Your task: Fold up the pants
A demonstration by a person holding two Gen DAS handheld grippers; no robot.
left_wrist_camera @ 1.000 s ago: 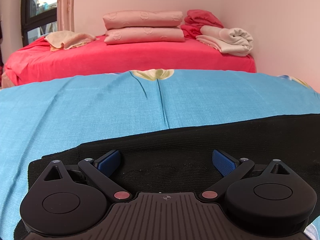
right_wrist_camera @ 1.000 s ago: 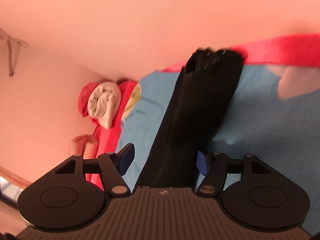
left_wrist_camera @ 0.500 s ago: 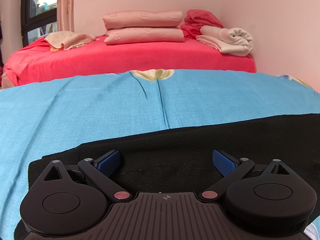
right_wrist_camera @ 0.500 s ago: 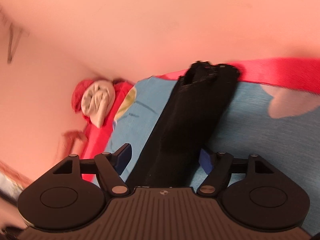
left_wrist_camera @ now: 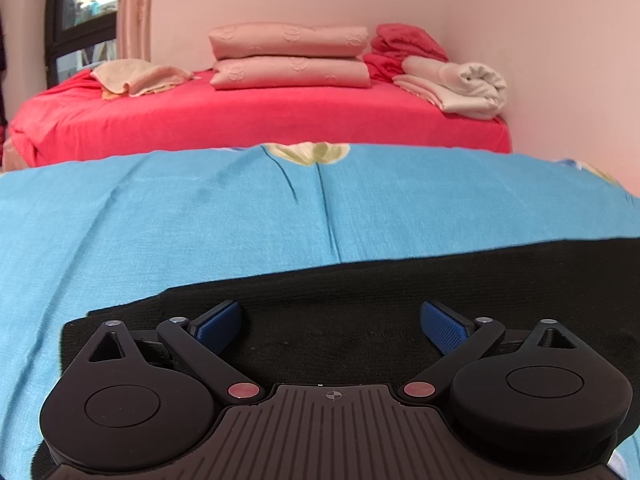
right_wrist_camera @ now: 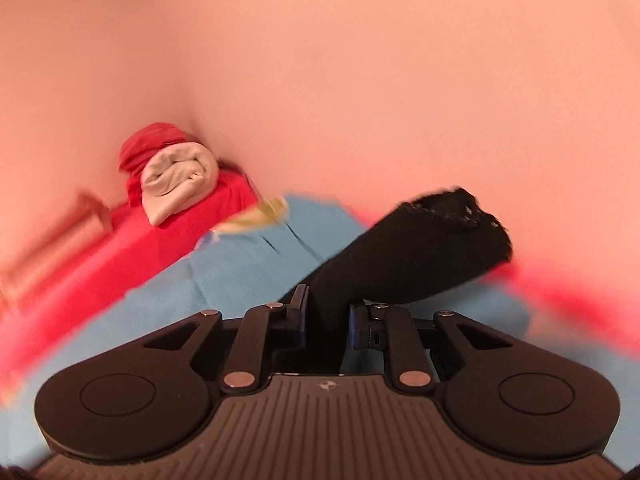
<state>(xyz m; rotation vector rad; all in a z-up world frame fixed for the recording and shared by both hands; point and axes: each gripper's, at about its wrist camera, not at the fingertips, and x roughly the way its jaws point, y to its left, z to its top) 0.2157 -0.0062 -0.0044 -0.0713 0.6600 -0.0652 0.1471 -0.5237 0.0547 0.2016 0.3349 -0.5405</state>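
Observation:
The black pants [left_wrist_camera: 360, 304] lie flat across a blue sheet [left_wrist_camera: 200, 220] in the left wrist view. My left gripper [left_wrist_camera: 331, 325] is open and rests low over the pants, its blue pads apart. In the right wrist view my right gripper [right_wrist_camera: 325, 316] is shut on a bunched part of the black pants [right_wrist_camera: 420, 240], which stretch away up and to the right to a ragged end. This view is blurred.
Behind the blue sheet is a red-covered bed [left_wrist_camera: 260, 116] with stacked pink pillows [left_wrist_camera: 290, 58], a rolled white blanket [left_wrist_camera: 460, 84], red cloth [left_wrist_camera: 404, 44] and a beige towel [left_wrist_camera: 136, 76]. A pink wall [left_wrist_camera: 540, 40] runs along the right. A window [left_wrist_camera: 76, 16] is at far left.
My right gripper closed on the pants and swung, so its view rotated and blurred. My left gripper has stayed open in the same place.

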